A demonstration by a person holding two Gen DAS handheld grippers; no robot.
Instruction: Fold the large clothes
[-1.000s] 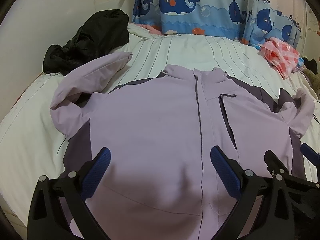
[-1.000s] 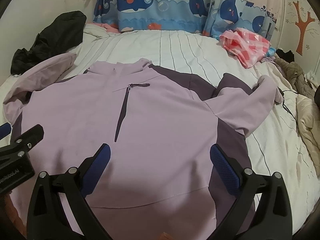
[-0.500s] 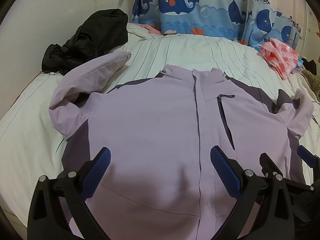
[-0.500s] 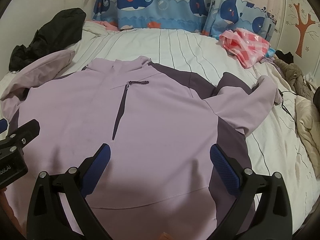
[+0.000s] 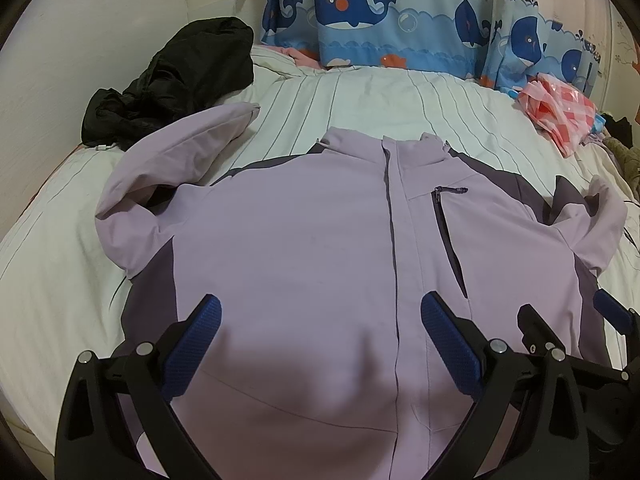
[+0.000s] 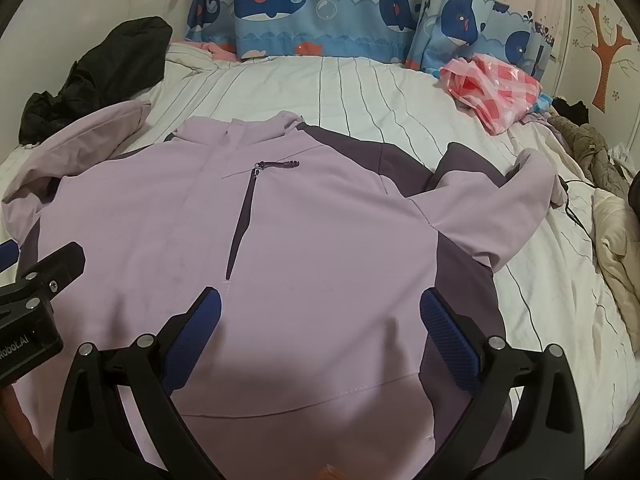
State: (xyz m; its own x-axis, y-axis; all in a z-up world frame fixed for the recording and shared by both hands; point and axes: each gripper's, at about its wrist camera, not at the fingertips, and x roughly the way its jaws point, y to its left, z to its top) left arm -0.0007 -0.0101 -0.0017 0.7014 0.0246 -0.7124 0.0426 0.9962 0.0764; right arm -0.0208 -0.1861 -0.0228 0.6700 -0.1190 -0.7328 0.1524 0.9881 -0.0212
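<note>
jacket (image 5: 320, 240) flat, front up on bed (image 5: 380, 108) – sleeves splayed, nothing folded | your left gripper (image 5: 320, 340) wide, empty, above hem | right gripper (image 6: 320, 336) wide, empty – poised to grab hem

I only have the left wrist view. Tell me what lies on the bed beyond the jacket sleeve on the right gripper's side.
Observer: A thin black cable runs across the sheet just past that sleeve.
Operator: Report what's farther out.
Observer: A cream quilt is bunched farther right, with an olive-brown garment behind it.
Operator: Describe the wall on that side.
Observer: The wall carries a brown tree decal.
</note>
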